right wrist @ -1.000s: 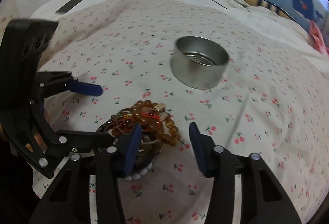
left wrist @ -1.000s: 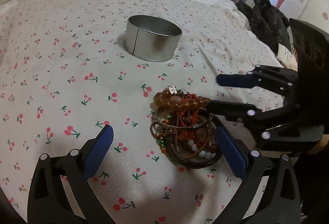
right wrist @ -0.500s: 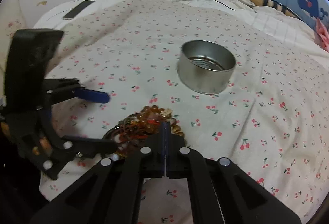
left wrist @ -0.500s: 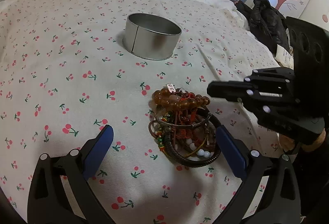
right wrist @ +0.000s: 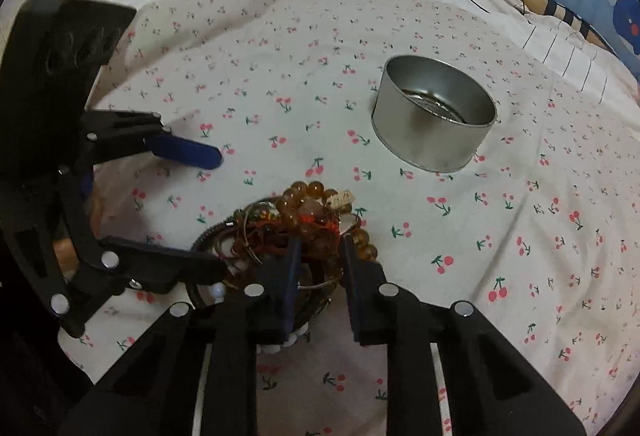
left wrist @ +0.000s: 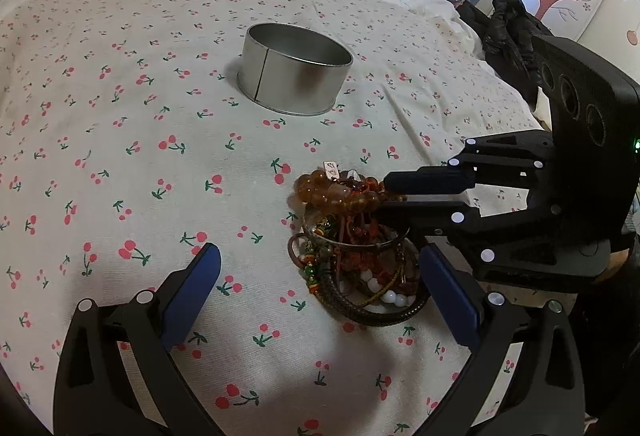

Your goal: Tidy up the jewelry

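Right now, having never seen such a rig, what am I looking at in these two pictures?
There is no robot here. A person holds a two-finger tool in each hand, each with a fisheye camera looking along its fingers. One picture is from the left gripper, wide open around a tangled pile of bracelets. The other is from the right gripper. The pile lies on a cherry-print bedsheet, with a metal tin beyond it. The right gripper's fingers are opening, with the amber bead bracelet atop the pile between them. Nothing looks lifted yet.
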Motion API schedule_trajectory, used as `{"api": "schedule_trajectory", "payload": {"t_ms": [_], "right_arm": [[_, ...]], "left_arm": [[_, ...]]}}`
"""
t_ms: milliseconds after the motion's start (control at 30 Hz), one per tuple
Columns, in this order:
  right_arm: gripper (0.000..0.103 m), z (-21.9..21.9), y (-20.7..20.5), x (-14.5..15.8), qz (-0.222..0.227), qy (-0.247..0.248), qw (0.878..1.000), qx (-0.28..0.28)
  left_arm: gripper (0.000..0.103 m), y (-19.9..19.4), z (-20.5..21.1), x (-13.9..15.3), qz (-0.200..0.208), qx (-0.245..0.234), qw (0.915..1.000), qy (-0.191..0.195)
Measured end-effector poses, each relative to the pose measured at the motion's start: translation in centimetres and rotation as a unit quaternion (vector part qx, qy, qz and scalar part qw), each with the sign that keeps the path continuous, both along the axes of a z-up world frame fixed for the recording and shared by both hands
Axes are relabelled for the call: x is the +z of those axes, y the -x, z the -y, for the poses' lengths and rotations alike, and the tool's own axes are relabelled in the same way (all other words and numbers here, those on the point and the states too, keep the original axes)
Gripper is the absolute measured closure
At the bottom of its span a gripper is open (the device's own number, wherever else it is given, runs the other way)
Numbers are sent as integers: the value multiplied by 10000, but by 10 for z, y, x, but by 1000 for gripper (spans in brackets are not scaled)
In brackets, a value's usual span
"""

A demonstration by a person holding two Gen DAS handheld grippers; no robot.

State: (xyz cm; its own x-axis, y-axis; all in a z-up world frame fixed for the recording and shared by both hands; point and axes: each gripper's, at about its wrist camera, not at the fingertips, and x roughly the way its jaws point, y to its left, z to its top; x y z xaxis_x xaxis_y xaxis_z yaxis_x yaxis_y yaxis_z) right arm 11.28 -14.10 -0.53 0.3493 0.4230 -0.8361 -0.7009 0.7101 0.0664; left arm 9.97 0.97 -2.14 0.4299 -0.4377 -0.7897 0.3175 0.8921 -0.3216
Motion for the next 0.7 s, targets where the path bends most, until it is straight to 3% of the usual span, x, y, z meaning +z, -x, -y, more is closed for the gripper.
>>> {"api": "schedule_trajectory", "payload": {"t_ms": [33, 233, 467, 500, 533, 600, 700], "right_arm": [[103, 1, 0, 1, 34, 10, 10000, -31], [103, 25, -9, 17, 29, -529, 9972, -524], [100, 9, -4, 5, -121, -232, 9996, 103], [93, 8, -3, 3, -168, -231, 9994, 173], [71, 9, -3, 2, -158, -197, 9995, 209], [43, 15, -7, 3, -71, -177, 9998, 60], [43, 17, -8, 5, -66, -241, 9994, 236]], "left_arm": [[7, 0, 0, 0, -6, 2, 10000, -3], [7, -2, 1, 1, 7, -22, 10000, 31], [7, 0, 8, -1, -20, -224, 9997, 115], [7, 0, 9, -1, -13, -245, 9997, 92], [7, 0, 10, -2, -19, -268, 9996, 72], [7, 0, 10, -2, -26, -267, 9996, 72], [7, 0, 10, -2, -31, -265, 9996, 88]]}}
